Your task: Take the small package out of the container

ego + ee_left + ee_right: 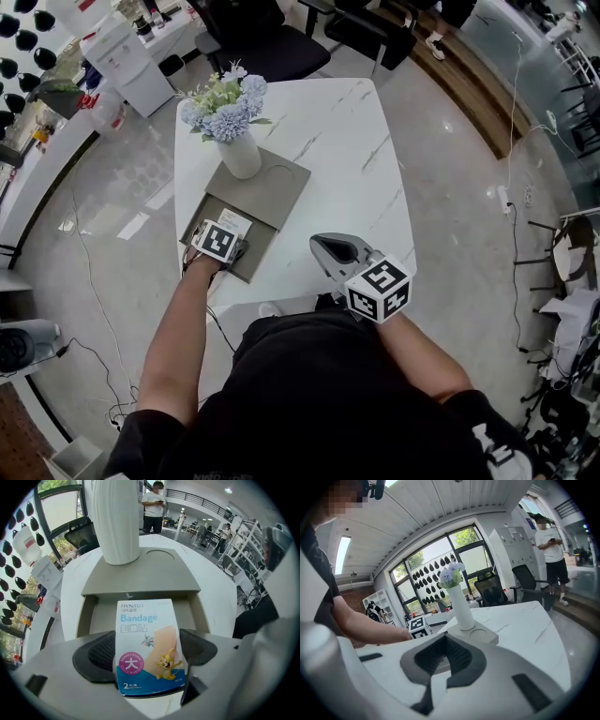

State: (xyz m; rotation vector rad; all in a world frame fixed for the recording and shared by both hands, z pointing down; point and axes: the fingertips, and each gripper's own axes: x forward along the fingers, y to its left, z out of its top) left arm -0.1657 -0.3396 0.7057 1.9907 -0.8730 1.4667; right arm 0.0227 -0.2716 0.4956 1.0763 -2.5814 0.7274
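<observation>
Left hand-held gripper (148,637) spread wide around the package (149,644); right hand-held gripper (323,246) shut, empty.
Head view: the left gripper sits at centre left over the grey container (255,261) on the white surface (347,150), the right one at centre. Left gripper view: the package lies between the wide jaws, far end over the container. Right gripper view: jaws together, nothing between.
</observation>
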